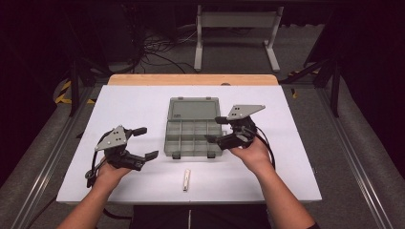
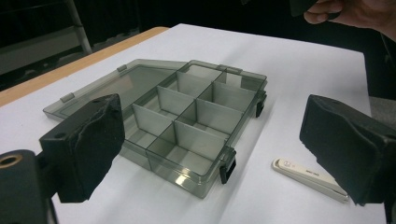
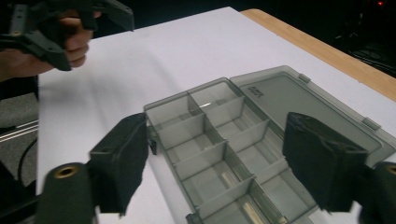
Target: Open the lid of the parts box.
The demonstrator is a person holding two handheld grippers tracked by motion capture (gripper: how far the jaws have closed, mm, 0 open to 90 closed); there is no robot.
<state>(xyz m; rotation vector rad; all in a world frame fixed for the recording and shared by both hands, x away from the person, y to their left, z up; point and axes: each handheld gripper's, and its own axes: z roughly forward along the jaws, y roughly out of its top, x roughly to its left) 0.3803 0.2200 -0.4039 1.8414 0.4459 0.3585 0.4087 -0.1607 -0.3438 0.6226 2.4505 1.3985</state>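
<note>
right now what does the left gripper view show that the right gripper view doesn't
Left gripper view alone: the small white tool lying on the table in front of the box, beside its black latches, plus the open left gripper.

Right gripper view alone: the open right gripper over the box, and the left gripper farther off at the top corner.

Both: the open grey compartment box with its lid laid flat, on the white table with a wooden far edge.

white table point(image 1: 119, 114) bears organizer box point(image 1: 193, 128), tweezers point(image 1: 186, 180).
</note>
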